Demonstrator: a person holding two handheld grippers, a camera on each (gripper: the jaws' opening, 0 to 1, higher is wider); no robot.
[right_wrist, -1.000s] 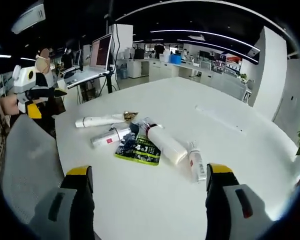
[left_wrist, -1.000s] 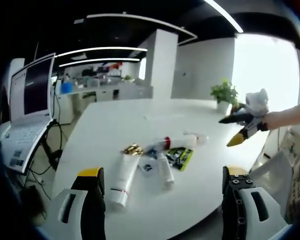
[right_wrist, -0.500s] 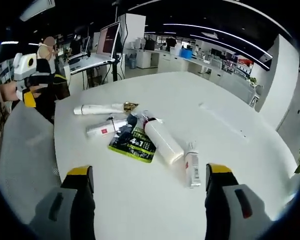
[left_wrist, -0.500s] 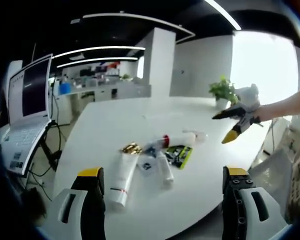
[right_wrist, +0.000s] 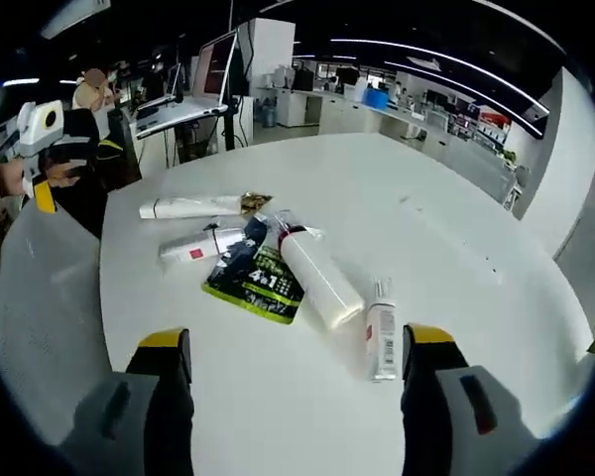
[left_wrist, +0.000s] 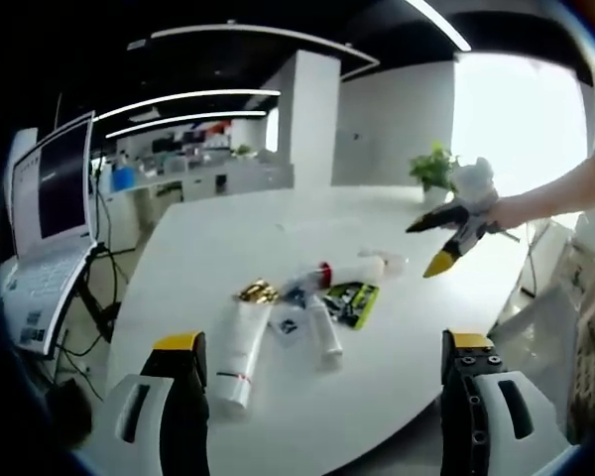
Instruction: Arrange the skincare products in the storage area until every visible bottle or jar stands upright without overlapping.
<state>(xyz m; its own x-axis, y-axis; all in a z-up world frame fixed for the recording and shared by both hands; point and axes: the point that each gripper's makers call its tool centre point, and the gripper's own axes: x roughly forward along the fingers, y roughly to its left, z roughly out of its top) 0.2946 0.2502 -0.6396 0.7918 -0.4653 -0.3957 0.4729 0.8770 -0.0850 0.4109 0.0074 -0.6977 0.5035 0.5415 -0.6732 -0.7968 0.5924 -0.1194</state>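
Several skincare products lie flat in a cluster on the white round table (right_wrist: pixel 456 258). A long white tube with a gold end (right_wrist: pixel 193 206) is farthest left, with a small red-labelled tube (right_wrist: pixel 200 244) below it. A green-black sachet (right_wrist: pixel 253 281) overlaps a large white bottle (right_wrist: pixel 319 283). A small red-labelled bottle (right_wrist: pixel 382 337) lies apart on the right. My right gripper (right_wrist: pixel 296 337) is open above the near table edge. In the left gripper view, the gold-ended tube (left_wrist: pixel 240 347) is nearest my open left gripper (left_wrist: pixel 322 342), and the right gripper (left_wrist: pixel 431 243) hovers beyond the sachet (left_wrist: pixel 352 300).
An open laptop (left_wrist: pixel 50 198) stands on a stand left of the table. A potted plant (left_wrist: pixel 431 174) sits at the table's far edge. A grey mesh chair (right_wrist: pixel 40 317) is by the table near the left gripper (right_wrist: pixel 64 171). Office desks fill the background.
My right gripper has come in over the table toward the products, which now look larger in its view. In the left gripper view it has moved left and down.
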